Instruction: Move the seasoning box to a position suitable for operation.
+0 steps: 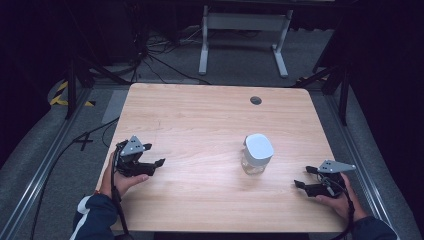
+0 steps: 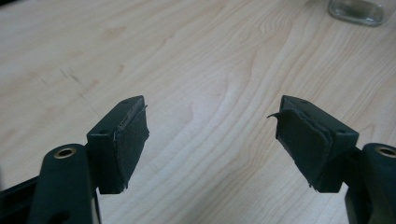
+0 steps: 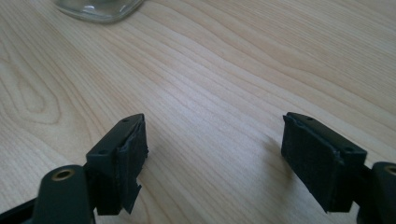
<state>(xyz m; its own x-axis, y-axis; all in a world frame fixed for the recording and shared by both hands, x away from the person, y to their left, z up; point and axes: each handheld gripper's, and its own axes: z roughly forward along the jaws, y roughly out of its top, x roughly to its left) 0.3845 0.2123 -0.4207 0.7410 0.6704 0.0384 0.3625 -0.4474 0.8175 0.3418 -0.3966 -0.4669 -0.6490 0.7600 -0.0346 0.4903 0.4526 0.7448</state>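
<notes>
A glass jar [image 1: 257, 155] with a white lid [image 1: 259, 147] stands upright on the wooden table [image 1: 200, 120], right of the middle and between my two hands. My left gripper [image 1: 156, 155] rests near the left edge, jaws spread wide with nothing between them. My right gripper [image 1: 303, 177] sits near the right edge, likewise wide apart and empty, both well apart from the jar.

probably a lab or recording studio: a pale wooden table [image 1: 200, 125] on grey carpet [image 1: 240, 55], loose cables [image 1: 155, 55] and a white desk frame [image 1: 245, 30] behind, dark surroundings on every side.
</notes>
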